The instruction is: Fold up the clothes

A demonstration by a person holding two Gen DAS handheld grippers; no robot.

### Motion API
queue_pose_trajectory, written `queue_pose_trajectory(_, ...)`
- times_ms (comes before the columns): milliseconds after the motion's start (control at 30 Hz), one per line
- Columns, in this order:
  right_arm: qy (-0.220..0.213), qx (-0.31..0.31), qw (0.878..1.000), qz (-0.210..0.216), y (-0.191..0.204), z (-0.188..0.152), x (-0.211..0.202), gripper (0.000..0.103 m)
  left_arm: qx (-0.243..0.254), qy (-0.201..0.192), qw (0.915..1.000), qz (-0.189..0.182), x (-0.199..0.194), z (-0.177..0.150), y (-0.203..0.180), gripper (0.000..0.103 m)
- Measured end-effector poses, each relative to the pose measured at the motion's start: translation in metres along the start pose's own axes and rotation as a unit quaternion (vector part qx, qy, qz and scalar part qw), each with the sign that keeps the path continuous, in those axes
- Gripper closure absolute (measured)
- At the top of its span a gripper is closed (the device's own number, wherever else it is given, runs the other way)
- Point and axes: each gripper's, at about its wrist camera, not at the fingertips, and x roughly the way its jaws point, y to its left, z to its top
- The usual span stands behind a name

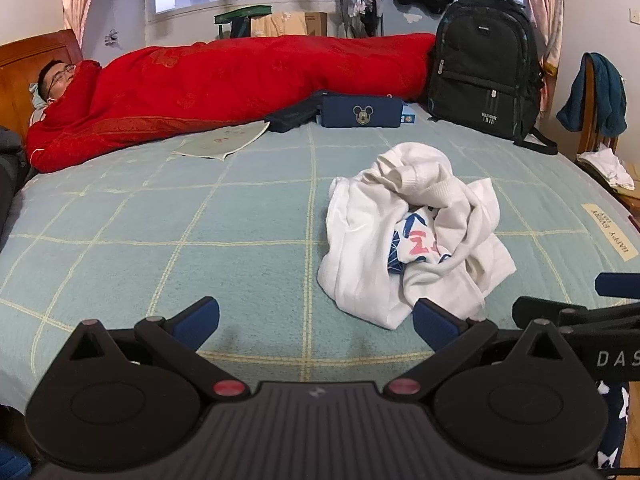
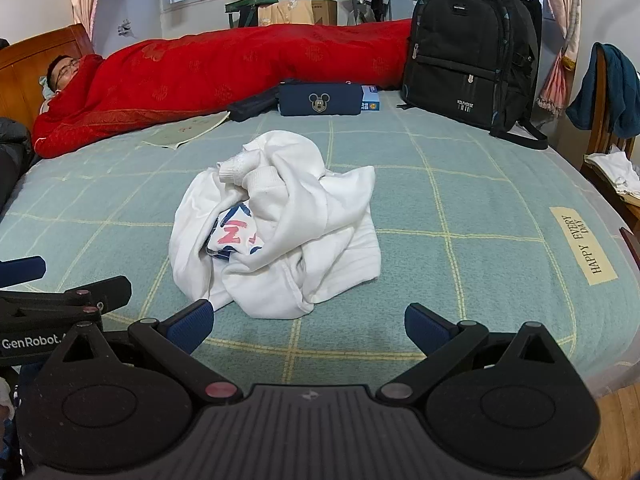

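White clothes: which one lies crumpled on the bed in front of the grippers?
The white sweatshirt with the blue and red print, bunched on the green checked blanket. The other white cloth lies on the wooden chair off the bed's right edge.

Both grippers hover low, side by side. The left gripper and right gripper have jaws spread wide, holding nothing.

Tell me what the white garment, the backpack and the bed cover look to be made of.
White garment: soft knit cotton-like fleece, matte; ribbed cuffs, limp thick folds. Backpack: black woven synthetic, probably nylon or polyester; slight sheen, zippers, webbing. Bed cover: fuzzy woven or terry-like fabric, matte, napped surface.
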Motion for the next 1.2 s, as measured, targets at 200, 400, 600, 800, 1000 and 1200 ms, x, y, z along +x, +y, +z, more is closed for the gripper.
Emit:
queue_pose_trajectory(200, -0.003, 0.001, 1.0, 0.0, 0.0019, -0.001, -0.0014, 0.0, 0.0, -0.001, 1.0, 0.001, 0.0015, -0.0011, -0.0017, 0.001)
queue_pose_trajectory(400, -0.002, 0.007, 1.0, 0.004, -0.0017, 0.0009, -0.004, 0.0, -0.004, -0.003, 1.0, -0.006, -0.0007, -0.0003, -0.0003, 0.001)
queue_pose_trajectory(600, -0.003, 0.008, 1.0, 0.005, -0.0015, -0.0003, -0.0034, 0.0, -0.005, -0.002, 1.0, -0.007, -0.0021, -0.0005, 0.0, 0.001)
queue_pose_trajectory(800, -0.003, 0.007, 1.0, 0.005, -0.0015, 0.0, -0.0034, 0.0, -0.003, 0.001, 1.0, -0.007, -0.0017, -0.0001, -0.0008, 0.001)
queue_pose_trajectory(1000, -0.004, 0.01, 1.0, 0.008, -0.0023, -0.0007, -0.0031, 0.0, -0.003, 0.002, 1.0, -0.006, -0.0014, -0.0003, -0.0009, 0.001)
queue_pose_trajectory(1200, -0.003, 0.01, 1.0, 0.009, -0.0024, -0.0007, -0.0026, 0.0, -0.002, 0.003, 1.0, -0.005, 0.0004, -0.0007, -0.001, 0.001)
